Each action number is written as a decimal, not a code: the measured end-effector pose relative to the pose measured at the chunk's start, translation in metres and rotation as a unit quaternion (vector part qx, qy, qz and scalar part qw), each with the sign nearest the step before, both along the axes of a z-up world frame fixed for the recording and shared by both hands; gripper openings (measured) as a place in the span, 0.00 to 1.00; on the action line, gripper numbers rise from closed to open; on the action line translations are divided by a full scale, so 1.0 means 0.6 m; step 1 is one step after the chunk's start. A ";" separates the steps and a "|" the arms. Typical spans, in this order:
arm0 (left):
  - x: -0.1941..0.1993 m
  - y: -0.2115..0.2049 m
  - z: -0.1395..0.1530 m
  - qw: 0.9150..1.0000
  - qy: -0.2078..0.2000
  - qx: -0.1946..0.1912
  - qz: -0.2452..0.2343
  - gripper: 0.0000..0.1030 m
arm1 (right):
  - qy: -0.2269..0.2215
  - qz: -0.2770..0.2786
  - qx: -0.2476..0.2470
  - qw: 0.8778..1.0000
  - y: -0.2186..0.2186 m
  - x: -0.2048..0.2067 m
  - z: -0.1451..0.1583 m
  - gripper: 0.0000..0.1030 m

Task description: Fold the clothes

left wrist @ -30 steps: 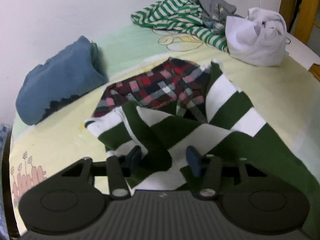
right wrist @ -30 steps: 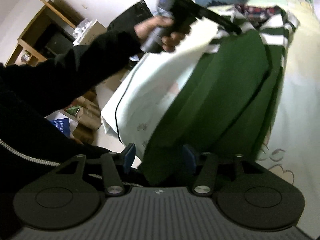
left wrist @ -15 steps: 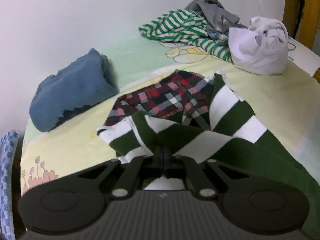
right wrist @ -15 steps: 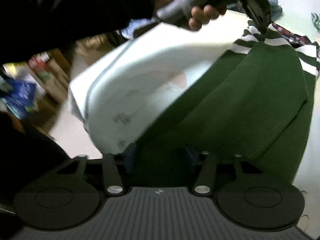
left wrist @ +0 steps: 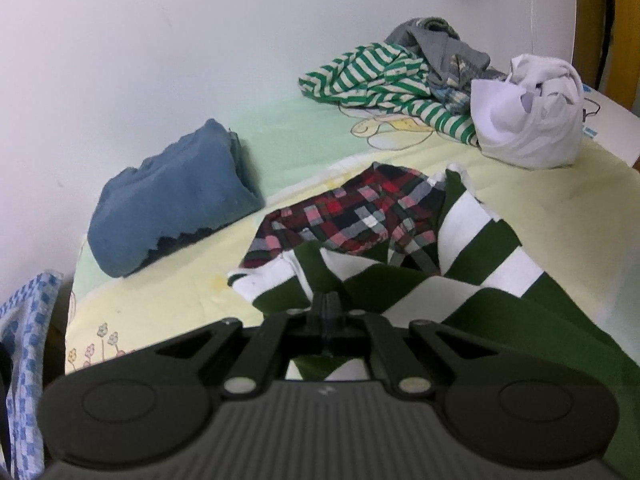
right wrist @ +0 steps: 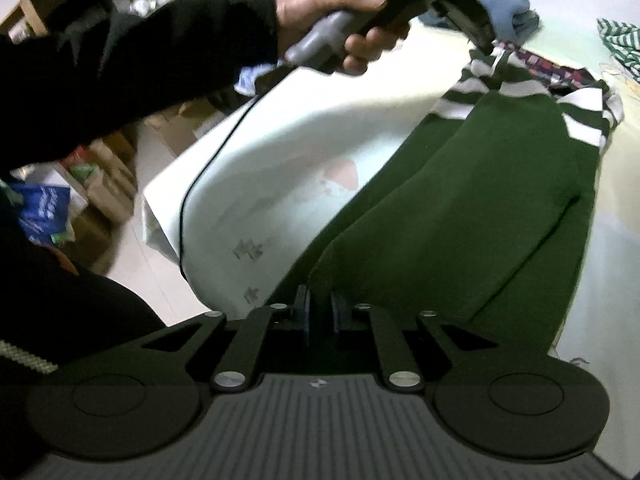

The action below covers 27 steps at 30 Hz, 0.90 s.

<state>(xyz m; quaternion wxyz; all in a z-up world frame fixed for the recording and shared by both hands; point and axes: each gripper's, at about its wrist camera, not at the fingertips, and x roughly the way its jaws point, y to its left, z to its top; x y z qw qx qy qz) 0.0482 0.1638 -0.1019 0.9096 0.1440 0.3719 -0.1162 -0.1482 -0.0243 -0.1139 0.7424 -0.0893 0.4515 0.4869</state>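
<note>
A dark green garment with white stripes [left wrist: 472,280] lies stretched across the bed. My left gripper [left wrist: 327,305] is shut on its striped end, just in front of a red plaid garment [left wrist: 360,216]. In the right wrist view the plain green part [right wrist: 472,208] runs toward me, and my right gripper [right wrist: 319,309] is shut on its near edge. The left gripper [right wrist: 476,36], held by a hand [right wrist: 344,12] in a black sleeve, pinches the striped end at the far side.
A folded blue garment [left wrist: 172,204] sits left by the wall. A green-and-white striped top [left wrist: 380,76], grey clothes [left wrist: 440,48] and a white bundle [left wrist: 528,120] are piled at the back right. A blue checked cloth [left wrist: 24,340] hangs at left. Boxes [right wrist: 104,184] stand on the floor beside the bed.
Both grippers went from open to shut on the green garment: the left on its striped end first, the right on its near edge after. The left hand shifted further over the bed.
</note>
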 end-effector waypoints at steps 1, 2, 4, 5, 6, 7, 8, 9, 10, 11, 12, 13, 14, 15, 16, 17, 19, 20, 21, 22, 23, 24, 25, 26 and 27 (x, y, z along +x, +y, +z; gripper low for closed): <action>-0.001 0.002 0.003 1.000 -0.001 -0.002 -0.001 0.00 | 0.004 -0.005 0.004 1.000 -0.004 0.003 0.004 0.10; -0.002 0.003 0.006 1.000 -0.002 -0.004 -0.001 0.00 | 0.007 -0.011 0.007 1.000 -0.007 0.006 0.007 0.10; -0.007 0.007 0.014 1.000 -0.006 -0.008 -0.003 0.00 | 0.018 -0.019 0.021 0.999 -0.013 0.013 0.015 0.10; -0.009 0.009 0.018 1.000 -0.008 -0.010 -0.004 0.00 | 0.022 -0.019 0.030 0.999 -0.015 0.013 0.021 0.10; -0.013 0.013 0.023 1.000 -0.010 -0.013 -0.004 0.00 | 0.027 -0.020 0.040 0.999 -0.017 0.013 0.027 0.10; -0.015 0.017 0.027 1.000 -0.011 -0.016 -0.004 0.00 | 0.029 -0.017 0.048 0.998 -0.018 0.013 0.033 0.10; -0.017 0.022 0.029 1.000 -0.010 -0.019 -0.004 0.00 | 0.032 -0.014 0.058 0.998 -0.020 0.014 0.038 0.10; -0.019 0.026 0.030 1.000 -0.008 -0.023 -0.003 0.00 | 0.035 -0.012 0.067 0.997 -0.022 0.015 0.043 0.10; -0.018 0.029 0.028 1.000 -0.003 -0.023 -0.004 0.00 | 0.036 -0.013 0.073 0.997 -0.023 0.016 0.045 0.10; -0.015 0.031 0.021 1.000 0.009 -0.026 -0.004 0.00 | 0.038 -0.016 0.076 0.996 -0.024 0.019 0.046 0.10; -0.012 0.034 0.014 0.999 0.021 -0.031 -0.004 0.00 | 0.039 -0.018 0.075 0.996 -0.024 0.022 0.045 0.10; -0.009 0.036 0.006 0.999 0.034 -0.035 -0.004 0.02 | 0.038 -0.019 0.071 0.997 -0.024 0.024 0.044 0.10; -0.006 0.037 0.000 0.998 0.041 -0.042 -0.005 0.08 | 0.037 -0.021 0.067 0.997 -0.024 0.026 0.043 0.10; -0.004 0.038 -0.005 0.998 0.047 -0.051 -0.005 0.12 | 0.039 -0.022 0.066 0.997 -0.025 0.028 0.042 0.10; -0.002 0.038 -0.010 0.997 0.052 -0.059 -0.006 0.20 | 0.039 -0.021 0.067 0.997 -0.026 0.028 0.044 0.10; 0.000 0.038 -0.015 0.996 0.057 -0.068 -0.006 0.32 | 0.040 -0.020 0.067 0.997 -0.028 0.028 0.045 0.10; 0.003 0.036 -0.023 0.995 0.060 -0.075 -0.007 0.53 | 0.041 -0.020 0.068 0.997 -0.030 0.028 0.046 0.10; 0.006 0.033 -0.026 0.995 0.061 -0.079 -0.011 0.61 | 0.041 -0.020 0.067 0.997 -0.031 0.028 0.046 0.10; 0.008 0.030 -0.028 0.994 0.064 -0.085 -0.017 0.61 | 0.042 -0.021 0.067 0.997 -0.032 0.028 0.046 0.10; 0.011 0.029 -0.029 0.993 0.067 -0.092 -0.021 0.61 | 0.043 -0.022 0.067 0.997 -0.034 0.029 0.046 0.10; 0.013 0.028 -0.029 0.993 0.066 -0.099 -0.022 0.62 | 0.043 -0.022 0.067 0.997 -0.035 0.029 0.045 0.10; 0.014 0.026 -0.028 0.992 0.062 -0.105 -0.022 0.63 | 0.044 -0.023 0.067 0.997 -0.036 0.029 0.045 0.10; 0.017 0.024 -0.027 0.992 0.059 -0.109 -0.022 0.64 | 0.044 -0.024 0.066 0.997 -0.037 0.029 0.045 0.10; 0.020 0.023 -0.027 0.992 0.056 -0.113 -0.020 0.64 | 0.045 -0.025 0.066 0.997 -0.038 0.029 0.045 0.10; 0.025 0.021 -0.028 0.991 0.057 -0.117 -0.020 0.63 | 0.045 -0.025 0.066 0.996 -0.040 0.029 0.044 0.10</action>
